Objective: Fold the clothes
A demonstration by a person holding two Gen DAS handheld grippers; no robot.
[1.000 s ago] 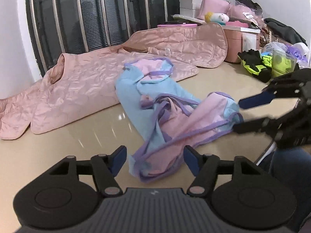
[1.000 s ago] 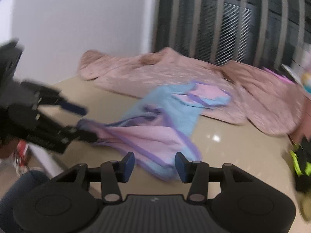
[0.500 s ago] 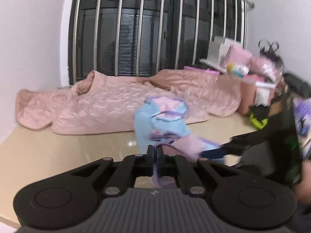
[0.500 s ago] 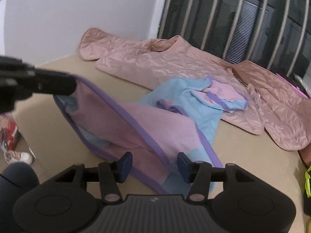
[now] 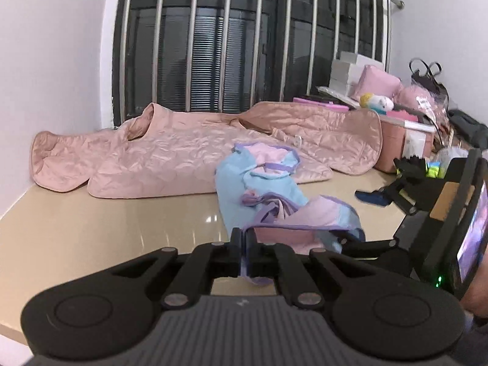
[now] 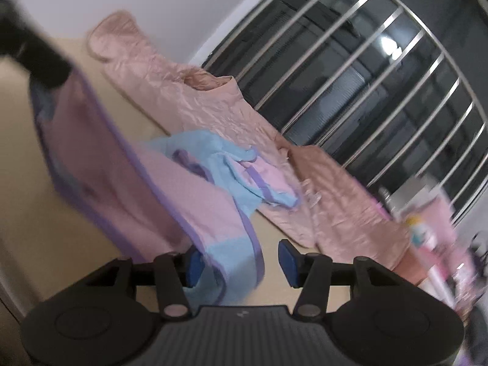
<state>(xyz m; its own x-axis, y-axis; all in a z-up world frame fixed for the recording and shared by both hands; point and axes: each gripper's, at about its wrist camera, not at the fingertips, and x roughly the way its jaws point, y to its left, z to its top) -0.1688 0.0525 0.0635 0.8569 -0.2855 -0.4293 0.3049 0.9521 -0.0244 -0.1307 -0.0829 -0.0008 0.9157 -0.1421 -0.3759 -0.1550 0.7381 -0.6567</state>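
Observation:
A small pink, light-blue and purple-trimmed garment (image 5: 274,192) lies crumpled on the beige table (image 5: 91,228). My left gripper (image 5: 243,256) is shut on its purple hem and lifts that edge. In the right wrist view the garment (image 6: 170,183) hangs stretched from the left gripper (image 6: 45,64) at upper left down to my right gripper (image 6: 241,263). The right gripper is open, with the garment's lower corner draped between its blue pads (image 6: 286,262). It also shows at the right of the left wrist view (image 5: 375,198).
A large quilted pink coat (image 5: 183,152) is spread along the back of the table below the barred window (image 5: 244,39). Pink boxes, bags and a toy (image 5: 396,100) are piled at the back right. The table's near edge runs at lower left (image 5: 12,329).
My left gripper has closed on the garment's hem and raised it. My right gripper has tilted and moved so the garment's lower corner now lies between its open fingers.

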